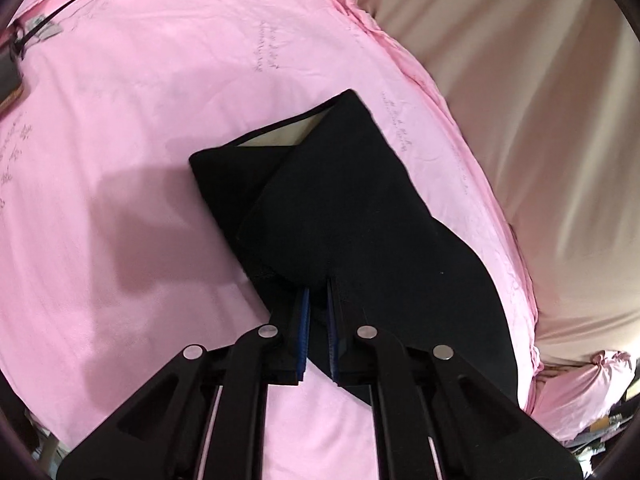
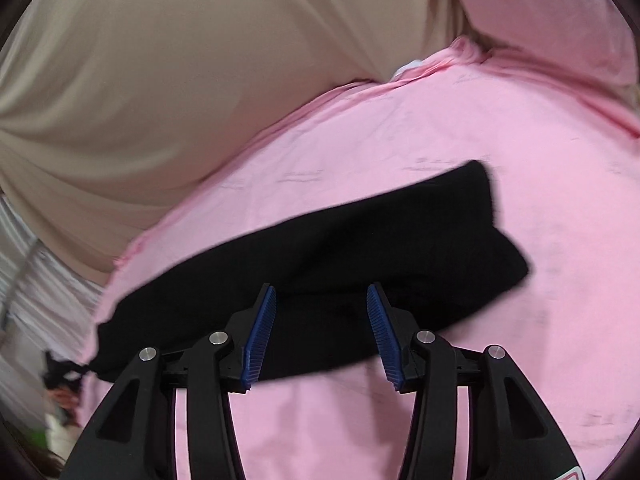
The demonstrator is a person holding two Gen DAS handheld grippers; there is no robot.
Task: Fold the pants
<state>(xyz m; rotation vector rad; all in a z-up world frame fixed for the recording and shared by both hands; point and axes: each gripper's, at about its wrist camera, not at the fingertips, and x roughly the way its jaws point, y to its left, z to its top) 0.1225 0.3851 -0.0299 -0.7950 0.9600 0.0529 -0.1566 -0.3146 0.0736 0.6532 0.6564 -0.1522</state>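
Black pants [image 1: 360,200] lie folded lengthwise on a pink sheet [image 1: 140,120], with a pale inner lining showing at the far end. My left gripper [image 1: 318,288] is shut on a fold of the black fabric near the middle of the pants, and the cloth bunches up between its blue pads [image 1: 304,320]. In the right wrist view the pants [image 2: 400,232] stretch across as a long dark band. My right gripper [image 2: 321,288] hangs open over their near edge, its blue pads [image 2: 260,332] wide apart and not pressing on anything.
Beige cloth [image 1: 520,80] drapes beyond the far edge of the pink sheet [image 2: 440,120] and fills the upper left of the right wrist view [image 2: 160,80]. A black cable with small tags [image 1: 40,28] lies at the sheet's far left corner.
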